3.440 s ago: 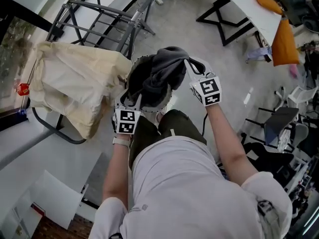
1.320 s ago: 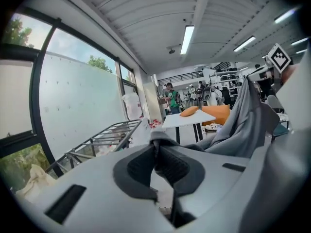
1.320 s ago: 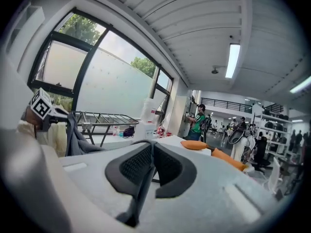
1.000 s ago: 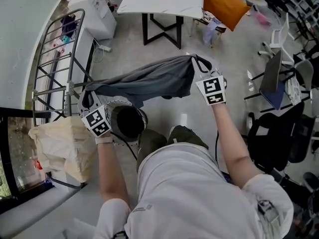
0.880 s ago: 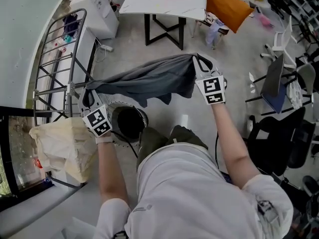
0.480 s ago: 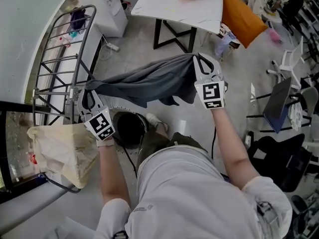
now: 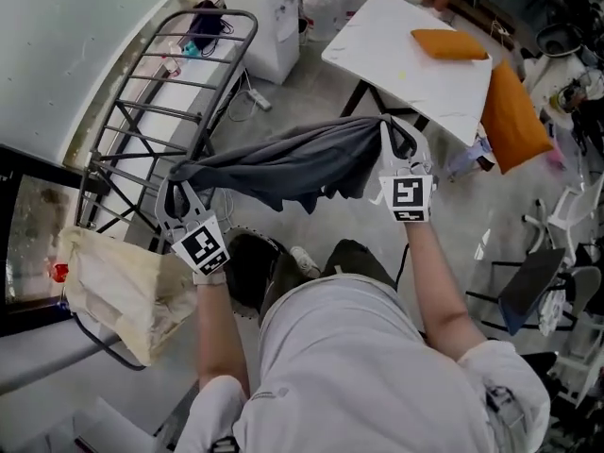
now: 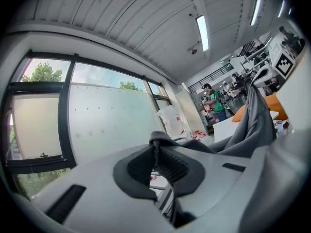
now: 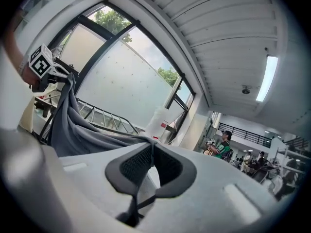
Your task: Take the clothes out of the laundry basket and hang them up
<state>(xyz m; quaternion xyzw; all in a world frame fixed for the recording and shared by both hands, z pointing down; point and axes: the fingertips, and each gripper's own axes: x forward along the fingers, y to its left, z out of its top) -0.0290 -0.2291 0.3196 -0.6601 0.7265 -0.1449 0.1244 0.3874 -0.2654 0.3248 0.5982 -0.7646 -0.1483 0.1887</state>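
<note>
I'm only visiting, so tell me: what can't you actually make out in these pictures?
1. Head view: the grey garment hangs bunched in folds, so its type is unclear.
2. Head view: the laundry basket is dark inside and partly covered by the person's leg, so its contents are unknown.
3. Head view: the dark item on the far end of the drying rack is too small to name.

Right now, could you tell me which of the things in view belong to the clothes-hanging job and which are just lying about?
Belongs to the job:
- grey garment, stretched between the left gripper and the right gripper, both shut on it
- drying rack
- laundry basket

Just lying about:
- white table
- orange cushion
- cream bag
</note>
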